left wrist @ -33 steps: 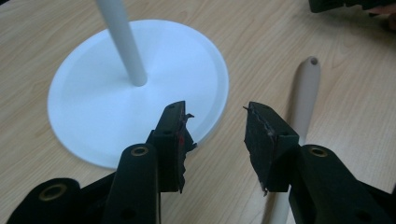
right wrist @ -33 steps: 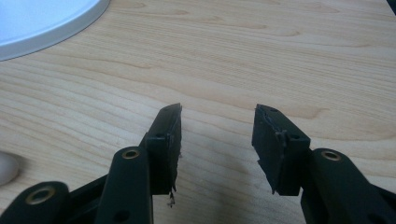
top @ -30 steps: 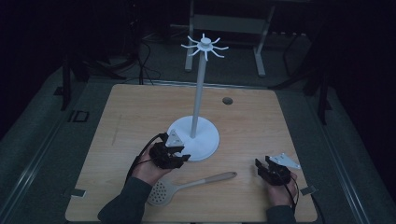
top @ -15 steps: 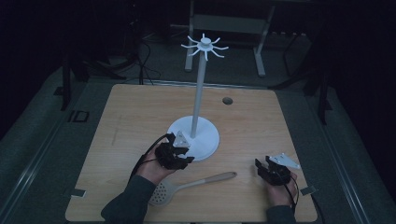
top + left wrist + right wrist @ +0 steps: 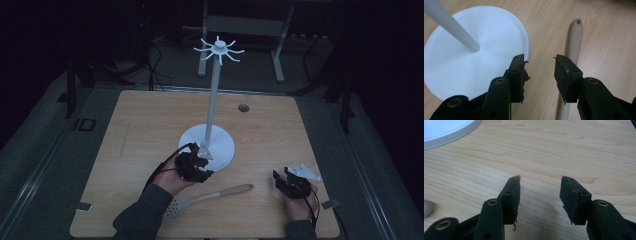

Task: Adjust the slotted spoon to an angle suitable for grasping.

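Nearest on the wooden table [image 5: 140, 130] lies a beige slotted spatula [image 5: 200, 199], its perforated head at the near left beside the person's left sleeve [image 5: 142, 217] and its handle running right and slightly farther, ending between the two hands. In the left gripper view the handle [image 5: 574, 42] shows with a small hanging hole at its tip, flat on the wood and passing under the right-hand jaw. The right gripper [image 5: 280, 178] is held at the near right of the table, well apart from the spatula's handle end, with a grey three-cornered plate on top; in its own view the right gripper [image 5: 540, 195] has its jaws spread wide over bare wood, nothing between them, and a curve of the white base [image 5: 446, 130] shows at the far left corner. The left gripper [image 5: 200, 167] sits a little farther in, just at the near-left edge of the round white base [image 5: 220, 145] of a stand; in its own view the left gripper [image 5: 540, 75] has its jaws wide apart and empty, one over the rim of the base, the other over the spatula handle. From the base's middle a slim white pole [image 5: 214, 100] rises upright to a crown of radiating hooks [image 5: 219, 48]. Farther still, a small dark round hole [image 5: 243, 108] is set in the tabletop near its far edge.
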Demonstrator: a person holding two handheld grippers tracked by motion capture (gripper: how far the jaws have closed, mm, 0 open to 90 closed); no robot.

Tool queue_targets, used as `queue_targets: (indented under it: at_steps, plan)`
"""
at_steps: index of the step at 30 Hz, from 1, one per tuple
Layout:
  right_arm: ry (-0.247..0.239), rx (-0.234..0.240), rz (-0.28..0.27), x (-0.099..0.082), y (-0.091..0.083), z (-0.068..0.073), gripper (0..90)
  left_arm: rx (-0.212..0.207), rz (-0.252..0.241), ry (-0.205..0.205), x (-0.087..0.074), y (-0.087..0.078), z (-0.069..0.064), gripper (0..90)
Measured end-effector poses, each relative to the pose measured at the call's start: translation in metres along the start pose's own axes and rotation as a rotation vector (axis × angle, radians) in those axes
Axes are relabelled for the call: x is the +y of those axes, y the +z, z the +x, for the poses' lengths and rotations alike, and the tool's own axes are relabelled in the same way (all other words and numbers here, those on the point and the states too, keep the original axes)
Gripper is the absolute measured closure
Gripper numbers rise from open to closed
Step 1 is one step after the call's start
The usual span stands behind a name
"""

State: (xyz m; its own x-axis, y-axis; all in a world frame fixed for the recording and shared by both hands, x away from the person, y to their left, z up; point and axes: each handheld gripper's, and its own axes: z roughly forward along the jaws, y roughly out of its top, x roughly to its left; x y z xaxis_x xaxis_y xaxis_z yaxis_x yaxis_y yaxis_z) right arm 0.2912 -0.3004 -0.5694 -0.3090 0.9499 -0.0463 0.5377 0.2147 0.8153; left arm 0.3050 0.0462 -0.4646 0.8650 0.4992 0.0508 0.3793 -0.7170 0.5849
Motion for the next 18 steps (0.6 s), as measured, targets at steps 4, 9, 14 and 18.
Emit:
queue_targets:
  at_steps: [4, 9, 14, 18]
  plan:
    - [0.0, -0.001, 0.0, 0.0, 0.0, 0.0, 50.4, -0.01, 0.015, 0.002, 0.003, 0.004, -0.002, 62.2]
    - [0.002, -0.001, 0.001, 0.0, 0.0, 0.0, 50.2, -0.02, 0.056, 0.037, 0.008, 0.01, -0.006, 62.0]
    - [0.002, 0.0, 0.001, 0.0, 0.0, 0.0, 50.1, -0.042, 0.091, 0.072, 0.013, 0.017, -0.011, 62.0]
    - [0.003, 0.0, 0.001, 0.0, 0.0, 0.0, 50.0, -0.061, 0.115, 0.093, 0.014, 0.023, -0.014, 62.1]
